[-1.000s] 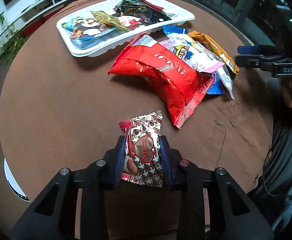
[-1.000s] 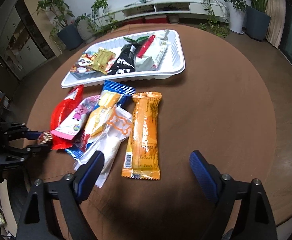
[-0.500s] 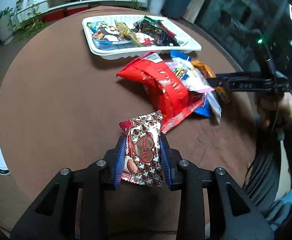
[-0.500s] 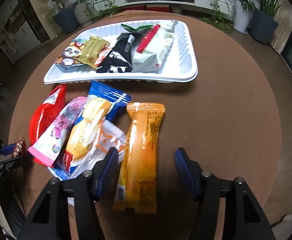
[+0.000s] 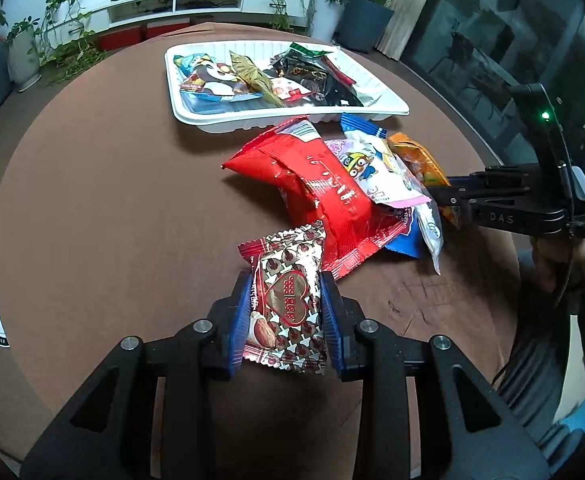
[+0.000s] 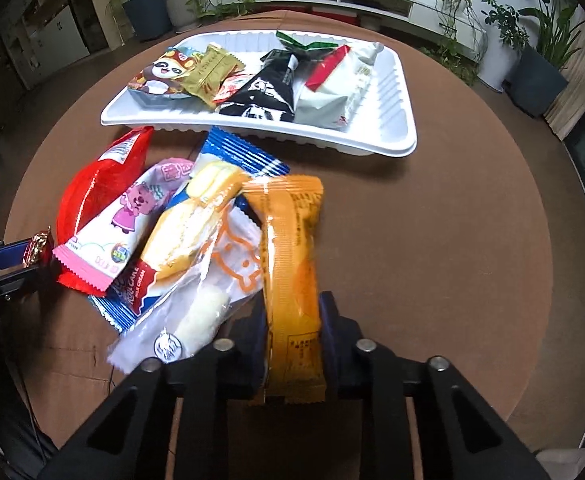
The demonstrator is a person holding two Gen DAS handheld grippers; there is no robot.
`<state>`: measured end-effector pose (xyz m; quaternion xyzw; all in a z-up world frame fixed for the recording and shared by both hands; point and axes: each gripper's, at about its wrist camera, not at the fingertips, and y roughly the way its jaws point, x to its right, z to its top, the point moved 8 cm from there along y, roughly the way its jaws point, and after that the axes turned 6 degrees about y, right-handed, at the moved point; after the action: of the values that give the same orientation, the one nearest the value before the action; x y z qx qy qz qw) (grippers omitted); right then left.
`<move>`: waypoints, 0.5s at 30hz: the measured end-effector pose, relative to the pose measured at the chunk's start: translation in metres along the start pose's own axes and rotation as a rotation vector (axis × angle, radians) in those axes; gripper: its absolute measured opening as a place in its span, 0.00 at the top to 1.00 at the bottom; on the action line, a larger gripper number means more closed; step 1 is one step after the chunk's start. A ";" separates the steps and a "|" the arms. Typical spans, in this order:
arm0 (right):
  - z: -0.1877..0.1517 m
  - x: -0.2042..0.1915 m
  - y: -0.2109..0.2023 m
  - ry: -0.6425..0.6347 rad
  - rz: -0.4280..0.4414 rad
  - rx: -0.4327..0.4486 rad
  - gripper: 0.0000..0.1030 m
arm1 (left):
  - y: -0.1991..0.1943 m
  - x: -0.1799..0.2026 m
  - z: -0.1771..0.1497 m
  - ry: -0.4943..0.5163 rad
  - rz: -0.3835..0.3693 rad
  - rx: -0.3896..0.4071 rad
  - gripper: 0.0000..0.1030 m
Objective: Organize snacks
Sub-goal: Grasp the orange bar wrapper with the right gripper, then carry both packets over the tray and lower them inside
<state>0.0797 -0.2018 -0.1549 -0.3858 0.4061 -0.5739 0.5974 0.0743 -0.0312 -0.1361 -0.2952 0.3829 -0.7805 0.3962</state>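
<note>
Right claw [image 6: 292,336] closing on orange pack [image 6: 292,264], pads at its near end, pack between jaws. Left claw [image 5: 286,312] clenched on choc pack [image 5: 288,300], above bench [image 5: 112,200].

Risks: end grip on long orange pack, so far end may droop, drag clear pack [image 6: 208,292] lying just beside at 9 o'clock; slick film may slip.

Orange pack: long axis 6–12 o'clock, far end toward tray [image 6: 396,80] at 12; tray partly full, right side bare.

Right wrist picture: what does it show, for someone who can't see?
The right hand-held gripper is closing its jaws on an orange snack packet on a round brown table. More packets lie left; a white tray sits behind.
</note>
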 end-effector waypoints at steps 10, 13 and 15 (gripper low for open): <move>-0.010 0.020 -0.017 0.153 0.098 0.052 0.87 | -0.008 -0.003 0.003 -0.025 -0.010 0.039 0.70; -0.011 0.023 -0.030 0.204 0.157 0.085 0.87 | -0.010 -0.002 0.007 -0.038 -0.022 0.051 0.70; -0.008 0.024 -0.036 0.224 0.182 0.097 0.87 | -0.012 -0.003 0.009 -0.044 -0.029 0.059 0.70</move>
<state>0.0595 -0.2275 -0.1252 -0.2519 0.4753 -0.5757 0.6158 0.0777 -0.0274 -0.1215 -0.3061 0.3465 -0.7904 0.4019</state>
